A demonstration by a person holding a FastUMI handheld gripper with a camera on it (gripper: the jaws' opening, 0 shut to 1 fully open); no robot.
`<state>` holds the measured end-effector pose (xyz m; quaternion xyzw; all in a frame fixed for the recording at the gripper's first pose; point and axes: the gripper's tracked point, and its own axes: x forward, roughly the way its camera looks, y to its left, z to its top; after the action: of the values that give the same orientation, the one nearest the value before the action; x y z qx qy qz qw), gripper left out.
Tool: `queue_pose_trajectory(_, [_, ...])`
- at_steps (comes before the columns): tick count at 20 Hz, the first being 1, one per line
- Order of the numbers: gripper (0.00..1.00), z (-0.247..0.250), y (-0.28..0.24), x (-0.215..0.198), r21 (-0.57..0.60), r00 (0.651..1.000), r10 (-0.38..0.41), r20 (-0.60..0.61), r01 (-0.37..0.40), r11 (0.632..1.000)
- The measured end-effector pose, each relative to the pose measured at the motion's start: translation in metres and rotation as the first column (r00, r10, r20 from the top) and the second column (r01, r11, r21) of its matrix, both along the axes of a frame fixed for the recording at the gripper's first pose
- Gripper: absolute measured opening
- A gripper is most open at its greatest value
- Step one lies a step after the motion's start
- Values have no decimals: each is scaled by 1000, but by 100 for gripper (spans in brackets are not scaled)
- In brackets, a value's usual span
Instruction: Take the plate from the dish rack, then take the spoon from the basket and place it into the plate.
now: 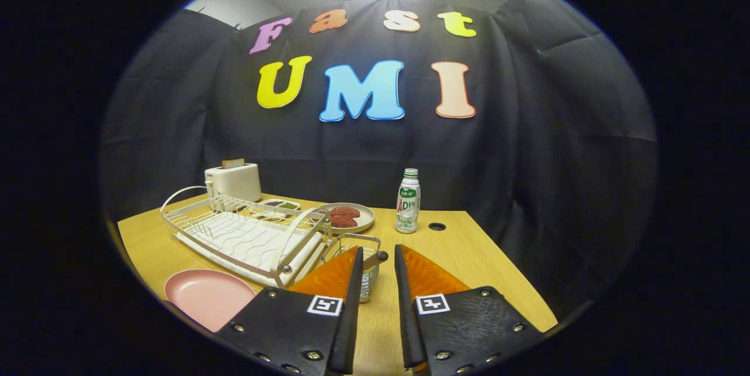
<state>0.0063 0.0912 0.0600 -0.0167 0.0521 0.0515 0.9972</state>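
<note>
A handheld gripper (pixel 378 259) hovers low over the near part of a wooden table (pixel 469 259), its two fingers parted by a narrow gap and holding nothing. Between the fingertips, and touching or nearly touching the left one, pokes the rounded end of a spoon handle (pixel 378 257). The spoon stands in a small wire basket (pixel 360 244) just ahead of the fingers, leaning slightly rightward, so its long axis runs roughly upward from the basket. The basket hangs at the near right end of a white dish rack (pixel 246 235), which stretches away to the left and far side. The pink plate (pixel 205 294) already lies flat on the table, near and left of the gripper. Beyond the rack stand a toaster (pixel 233 181), a dish of food (pixel 348 216) and a bottle (pixel 408 200). The spoon likely needs closing on next.
</note>
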Motion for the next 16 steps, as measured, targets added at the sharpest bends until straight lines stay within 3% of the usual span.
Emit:
queue_pose_trajectory(11, [31,-18,7,60,114,1000,10,17,-12,993])
queue_pose_trajectory(16, [31,-15,13,68,155,1000,0,4,-1,988])
